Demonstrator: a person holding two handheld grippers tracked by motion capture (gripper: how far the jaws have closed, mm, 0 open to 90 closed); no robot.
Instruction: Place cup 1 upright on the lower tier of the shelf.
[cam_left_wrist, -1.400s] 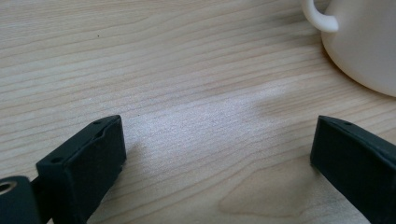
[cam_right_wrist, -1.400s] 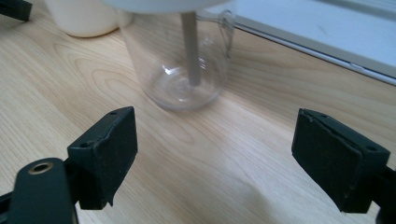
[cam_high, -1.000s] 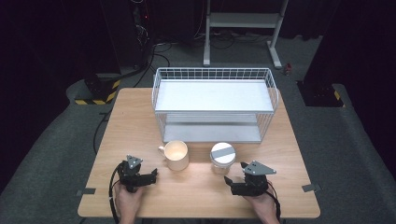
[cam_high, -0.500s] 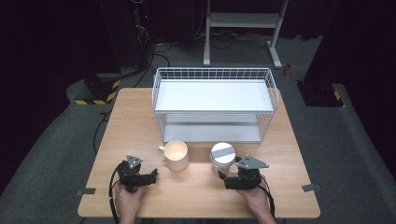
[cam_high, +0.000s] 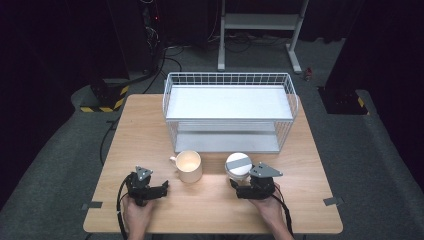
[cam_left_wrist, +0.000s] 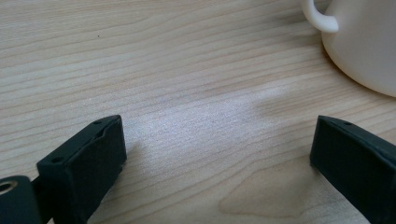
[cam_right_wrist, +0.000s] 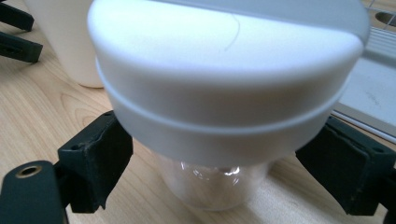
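Glass jar (cam_right_wrist: 219, 182) with its white lid (cam_right_wrist: 224, 79) stands between the right gripper's (cam_high: 239, 186) open jaws, approach done, squeeze below the lid due next, while the left gripper (cam_high: 161, 189) gapes empty beside the mug (cam_high: 189, 166)

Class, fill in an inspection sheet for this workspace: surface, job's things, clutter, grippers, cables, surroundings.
Surface: wooden table, bare around the items.
Job's things: glass jar with white lid, upright; cream mug beside it, handle toward the left.
Clutter: white wire rack at the back of the table.
Grippers: right gripper open, jaws either side of the jar below the lid; left gripper open over bare wood.
Cables: one trails from each gripper; more on the floor.
Surroundings: dark room, grey floor, metal stand behind.
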